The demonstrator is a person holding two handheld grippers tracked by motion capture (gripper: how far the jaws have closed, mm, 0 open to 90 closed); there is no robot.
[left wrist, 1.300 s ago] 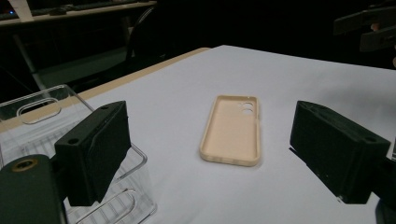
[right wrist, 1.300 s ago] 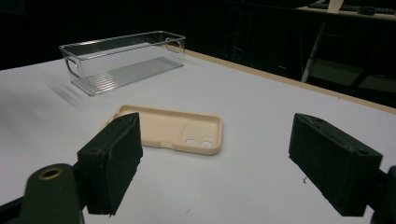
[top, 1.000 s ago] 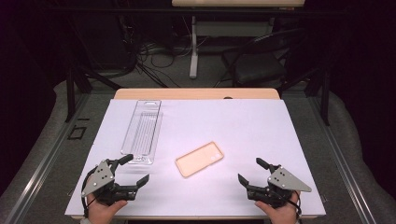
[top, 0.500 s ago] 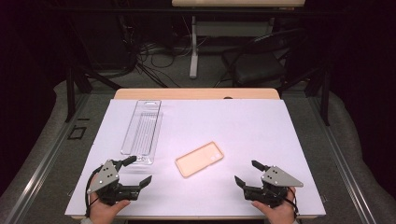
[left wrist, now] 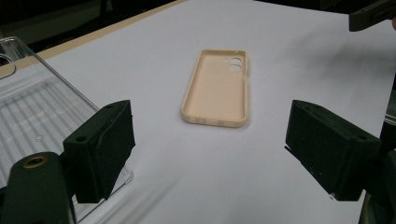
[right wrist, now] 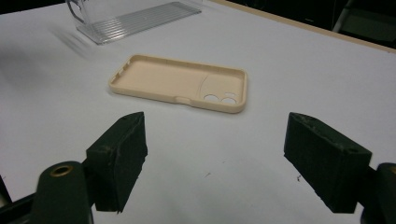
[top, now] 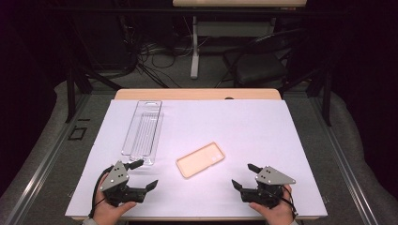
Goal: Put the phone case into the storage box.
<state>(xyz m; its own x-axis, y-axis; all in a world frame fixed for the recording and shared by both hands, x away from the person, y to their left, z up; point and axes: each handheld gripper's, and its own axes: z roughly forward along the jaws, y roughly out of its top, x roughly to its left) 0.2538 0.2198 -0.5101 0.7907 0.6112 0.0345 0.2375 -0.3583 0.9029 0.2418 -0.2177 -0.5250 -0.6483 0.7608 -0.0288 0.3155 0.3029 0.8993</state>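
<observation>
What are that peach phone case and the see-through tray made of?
The phone case looks like soft matte plastic or silicone: an even peach tone with no glare and rounded edges. Which of the two is hard to say. The tray looks like thin, hard clear plastic: the white table cover shows through it, and its ribbed floor catches glossy highlights.

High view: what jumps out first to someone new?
The peach phone case lies open side up in the middle of the white table, its camera holes toward the right gripper side. A clear plastic tray lies to its left, running away from the person. Both grippers, the left gripper too, sit open at the near edge, empty and pointing inward toward the case.
</observation>
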